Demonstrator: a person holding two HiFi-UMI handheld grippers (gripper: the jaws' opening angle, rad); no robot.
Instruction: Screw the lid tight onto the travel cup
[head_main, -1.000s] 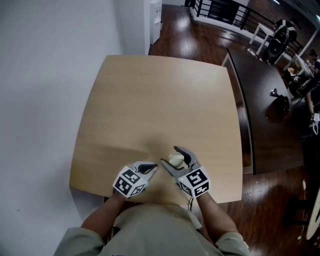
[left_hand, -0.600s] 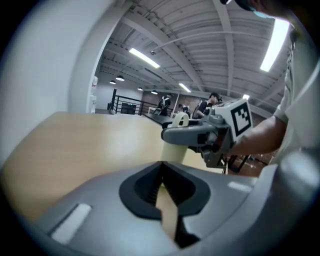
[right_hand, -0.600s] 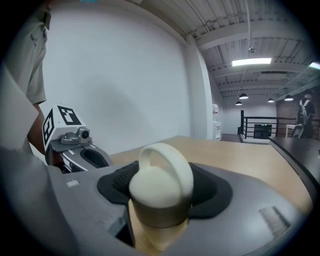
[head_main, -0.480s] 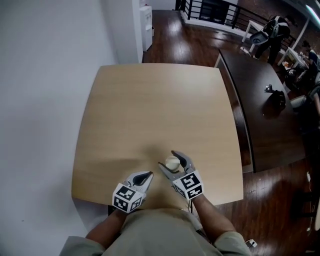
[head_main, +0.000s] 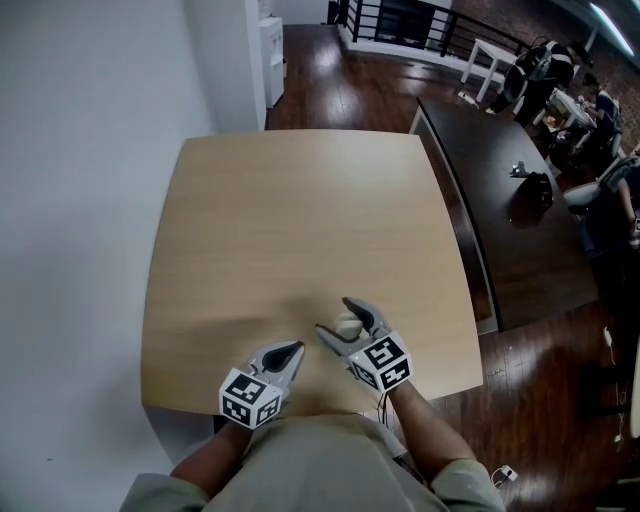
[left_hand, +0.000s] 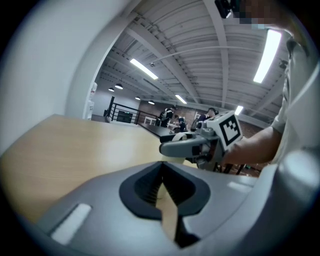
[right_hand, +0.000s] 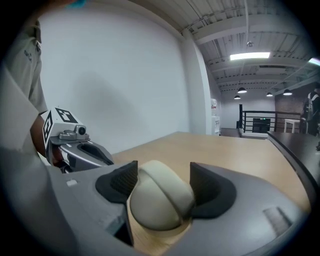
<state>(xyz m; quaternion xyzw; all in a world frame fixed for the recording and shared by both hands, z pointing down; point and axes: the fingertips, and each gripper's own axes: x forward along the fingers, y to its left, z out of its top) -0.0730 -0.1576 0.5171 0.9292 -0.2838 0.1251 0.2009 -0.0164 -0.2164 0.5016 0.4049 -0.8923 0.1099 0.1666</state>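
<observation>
The right gripper (head_main: 332, 314) is spreading its jaws off the travel cup (head_main: 347, 325), probably to regrip for another twist, while the empty left gripper (head_main: 292, 350) is waiting, pressed together, at the cup's 8 o'clock.

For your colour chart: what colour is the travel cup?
Cream travel cup, best in right gripper view.

My table (head_main: 300, 220) is pale wood, smooth and matt. The cup (right_hand: 155, 202) looks like matt cream plastic. My left tongs (left_hand: 161, 170) are matt grey plastic with ribbed black pads. The far floor (head_main: 335, 88) is dark, glossy wood.
</observation>
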